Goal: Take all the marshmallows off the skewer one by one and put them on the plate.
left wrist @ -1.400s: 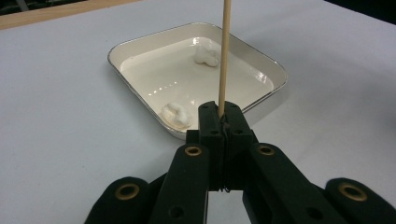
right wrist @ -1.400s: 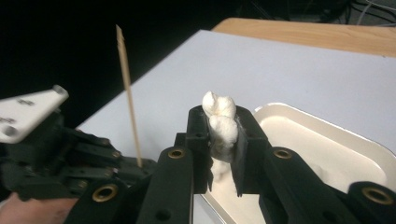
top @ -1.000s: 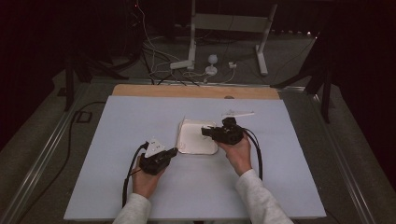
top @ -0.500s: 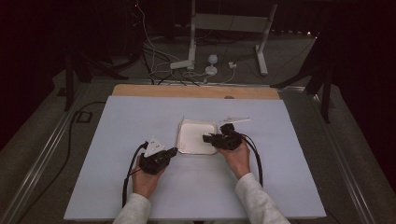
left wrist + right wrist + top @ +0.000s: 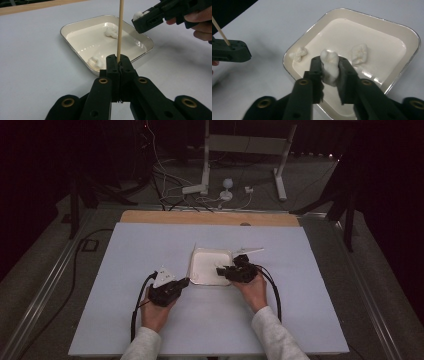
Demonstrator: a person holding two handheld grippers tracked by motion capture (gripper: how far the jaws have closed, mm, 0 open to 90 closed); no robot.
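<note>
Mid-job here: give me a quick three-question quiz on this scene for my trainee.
1. What does the left gripper hold?
2. True or false: the right gripper is clamped on a white puff.
3. How many other puffs lie in the tray? A one, B two, C four.

Key: 1. A thin wooden stick, upright. 2. True. 3. B: one near the rim, one farther in.

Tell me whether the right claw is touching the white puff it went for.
Touching. In the right gripper view, the right claw has both jaws pressed against the white puff, lifted above the tray.
</note>
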